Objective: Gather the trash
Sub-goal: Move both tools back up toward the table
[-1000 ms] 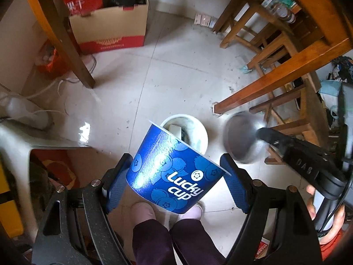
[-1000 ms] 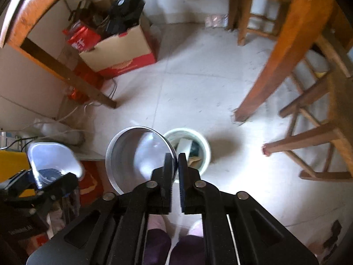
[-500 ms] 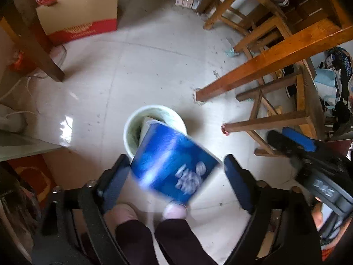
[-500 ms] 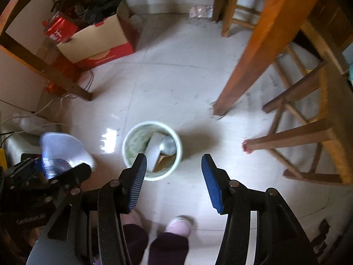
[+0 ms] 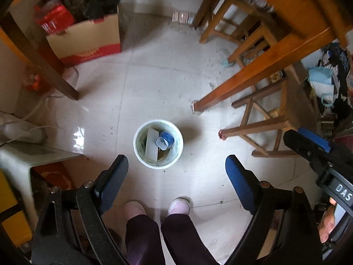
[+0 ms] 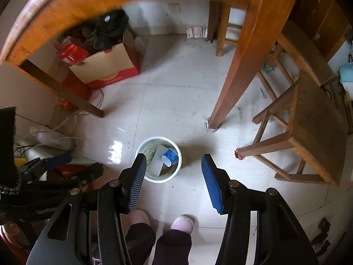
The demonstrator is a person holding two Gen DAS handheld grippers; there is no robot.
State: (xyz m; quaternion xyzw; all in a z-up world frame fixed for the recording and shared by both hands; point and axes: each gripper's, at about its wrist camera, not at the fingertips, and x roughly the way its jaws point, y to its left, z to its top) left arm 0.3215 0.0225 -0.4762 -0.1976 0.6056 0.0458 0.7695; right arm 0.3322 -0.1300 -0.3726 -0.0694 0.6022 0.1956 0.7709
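Two grippers: your left gripper (image 5: 176, 172) and right gripper (image 6: 174, 172) both stood wide open, holding nothing
Bin: the white trash bin (image 5: 141, 154) sat on bare tile, blue cup (image 5: 165, 140) inside
Edges: table leg (image 6: 231, 84) and stool (image 6: 308, 119) close on your right
Pose: both pointed down at the floor above the bin

Open tiled floor (image 5: 158, 88) lay around the white bin (image 5: 179, 152), reachable from straight above. A table leg (image 5: 253, 81) and a wooden stool (image 5: 264, 128) stood close on its right; a cardboard box (image 5: 88, 42) and a dark leg (image 5: 42, 59) stood well apart, left.
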